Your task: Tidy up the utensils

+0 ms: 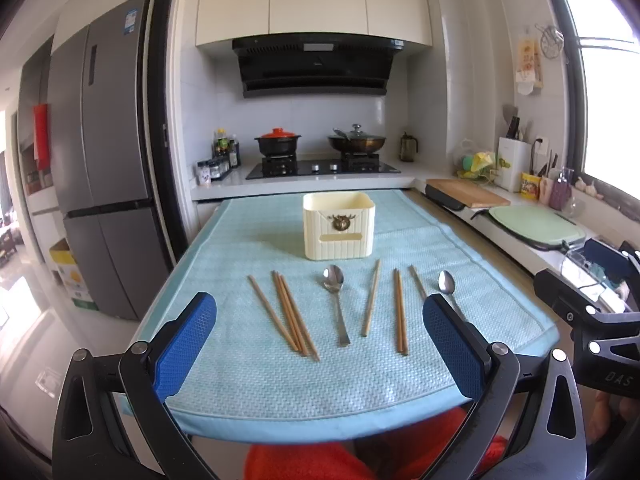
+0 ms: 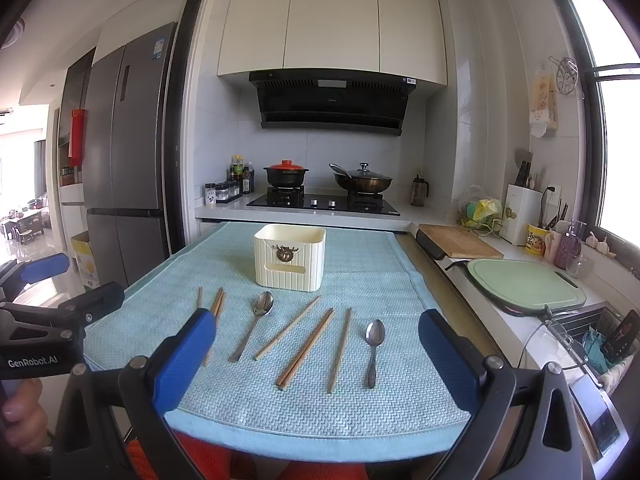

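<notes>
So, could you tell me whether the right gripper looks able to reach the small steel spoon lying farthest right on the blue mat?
Probably yes: the right gripper is open, and the spoon lies alone, apart from the nearest chopstick.

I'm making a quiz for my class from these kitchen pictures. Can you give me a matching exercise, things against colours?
Things:
1. holder
2. mat
3. pot lid
4. spoon

Colours:
A. silver
B. orange-red
C. cream
D. light blue

Pairs: 1-C, 2-D, 3-B, 4-A
</notes>
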`<act>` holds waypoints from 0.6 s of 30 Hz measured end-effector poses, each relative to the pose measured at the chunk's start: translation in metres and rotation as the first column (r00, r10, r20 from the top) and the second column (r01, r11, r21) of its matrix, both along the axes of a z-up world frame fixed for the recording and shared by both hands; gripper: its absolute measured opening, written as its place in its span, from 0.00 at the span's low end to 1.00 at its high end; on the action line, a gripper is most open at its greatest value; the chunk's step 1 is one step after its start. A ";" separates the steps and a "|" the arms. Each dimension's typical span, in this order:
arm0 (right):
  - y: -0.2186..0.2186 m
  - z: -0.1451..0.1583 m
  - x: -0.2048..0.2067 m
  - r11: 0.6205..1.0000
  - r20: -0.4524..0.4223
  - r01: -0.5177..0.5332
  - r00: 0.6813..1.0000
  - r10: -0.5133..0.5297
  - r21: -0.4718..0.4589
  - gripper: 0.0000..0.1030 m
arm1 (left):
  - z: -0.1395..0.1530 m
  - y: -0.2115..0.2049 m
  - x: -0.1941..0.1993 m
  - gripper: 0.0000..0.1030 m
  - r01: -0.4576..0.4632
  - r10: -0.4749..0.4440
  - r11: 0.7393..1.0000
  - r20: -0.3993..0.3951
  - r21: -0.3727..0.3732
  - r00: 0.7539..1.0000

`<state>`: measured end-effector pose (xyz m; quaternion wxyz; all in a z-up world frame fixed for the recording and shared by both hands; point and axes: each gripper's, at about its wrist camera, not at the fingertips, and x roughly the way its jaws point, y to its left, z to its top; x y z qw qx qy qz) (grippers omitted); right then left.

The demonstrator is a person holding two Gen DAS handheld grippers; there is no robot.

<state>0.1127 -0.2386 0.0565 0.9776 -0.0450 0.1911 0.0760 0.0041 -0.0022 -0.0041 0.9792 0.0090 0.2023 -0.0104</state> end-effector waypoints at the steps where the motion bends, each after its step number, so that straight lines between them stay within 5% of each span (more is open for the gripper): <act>1: 0.000 0.000 0.000 1.000 -0.002 -0.001 1.000 0.001 0.000 1.00 | 0.000 0.000 0.000 1.00 -0.001 0.001 1.000 -0.001 0.000 1.000; 18: 0.004 0.002 0.006 1.000 -0.021 -0.011 1.000 0.010 -0.004 1.00 | -0.001 0.002 0.001 1.00 -0.005 0.005 1.000 -0.006 -0.004 1.000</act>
